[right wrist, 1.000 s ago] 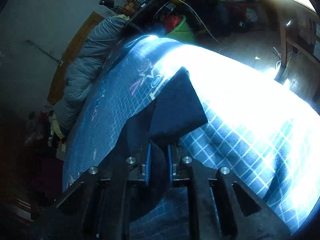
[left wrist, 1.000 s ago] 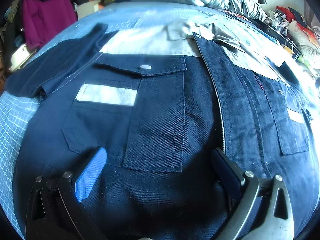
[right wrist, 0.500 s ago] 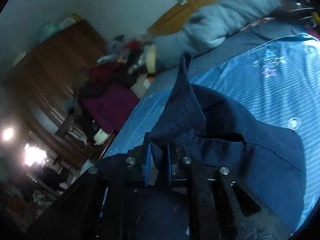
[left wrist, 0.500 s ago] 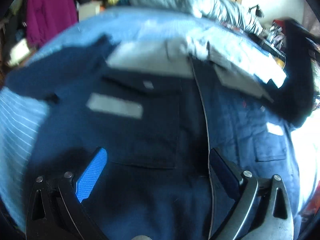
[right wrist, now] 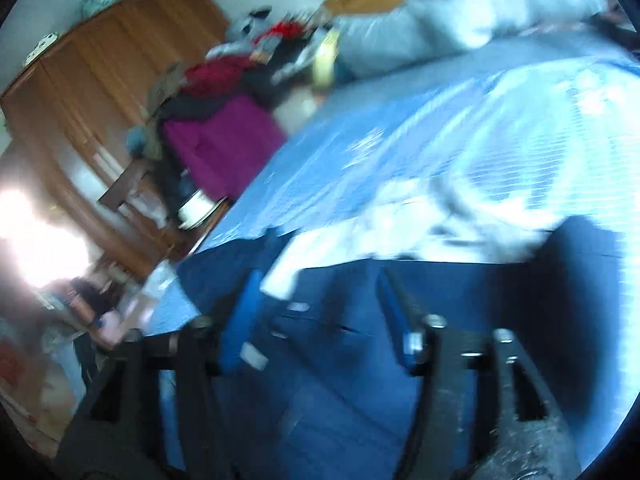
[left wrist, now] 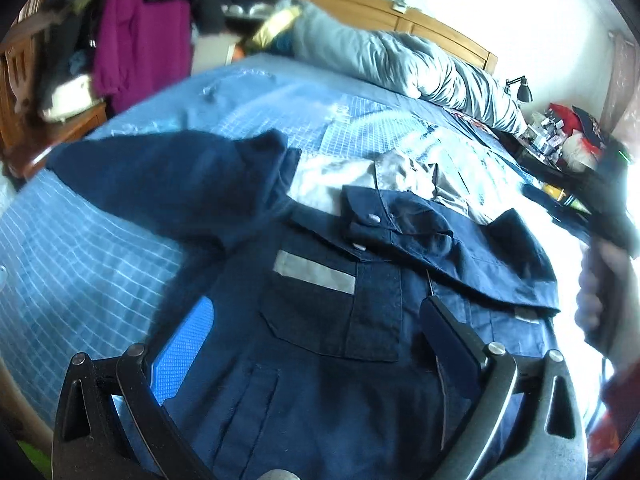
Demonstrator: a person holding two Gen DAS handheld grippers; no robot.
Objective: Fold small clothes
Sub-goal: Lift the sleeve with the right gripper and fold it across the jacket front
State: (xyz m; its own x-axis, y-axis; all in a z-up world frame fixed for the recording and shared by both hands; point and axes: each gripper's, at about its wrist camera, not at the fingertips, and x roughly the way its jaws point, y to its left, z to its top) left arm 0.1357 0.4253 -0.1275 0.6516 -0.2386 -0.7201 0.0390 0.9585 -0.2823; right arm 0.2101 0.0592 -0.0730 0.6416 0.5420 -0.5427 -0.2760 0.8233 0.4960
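Left wrist view first: the left gripper (left wrist: pixel 316 344) hangs low over the navy shirt (left wrist: pixel 320 360), its fingers (left wrist: pixel 184 356) spread wide, holding nothing. The shirt lies flat on the bed (left wrist: pixel 100 248), front up, filling the middle of the blue checked cover. A chest pocket (left wrist: pixel 332 304) with a pale grey stripe (left wrist: pixel 314 272) sits right between the two fingers. One sleeve (left wrist: pixel 172 184) stretches out towards the bed's left edge. The other sleeve (left wrist: pixel 452 248) lies folded across the chest, its cuff with a snap button resting just above the pocket flap. A light grey collar (left wrist: pixel 400 168) shows at the top of the shirt, on the side of the headboard (left wrist: pixel 400 12). A rumpled grey duvet (left wrist: pixel 420 64) lies along the head of the bed. Off the bed's left side, a magenta garment (left wrist: pixel 136 48) hangs among piled clothes. At the right edge of the picture, a hand (left wrist: pixel 600 288) grips a dark handle.

Over to the right wrist view, and it's heavily blurred. The right gripper (right wrist: pixel 316 312) is above the navy shirt (right wrist: pixel 480 320) too, fingers (right wrist: pixel 396 312) spread apart, nothing between them. The pale collar area (right wrist: pixel 420 232) lies just beyond the fingertips. Past the bed's edge stands a wooden wardrobe (right wrist: pixel 100 80), with the magenta garment (right wrist: pixel 228 140) in front of it.
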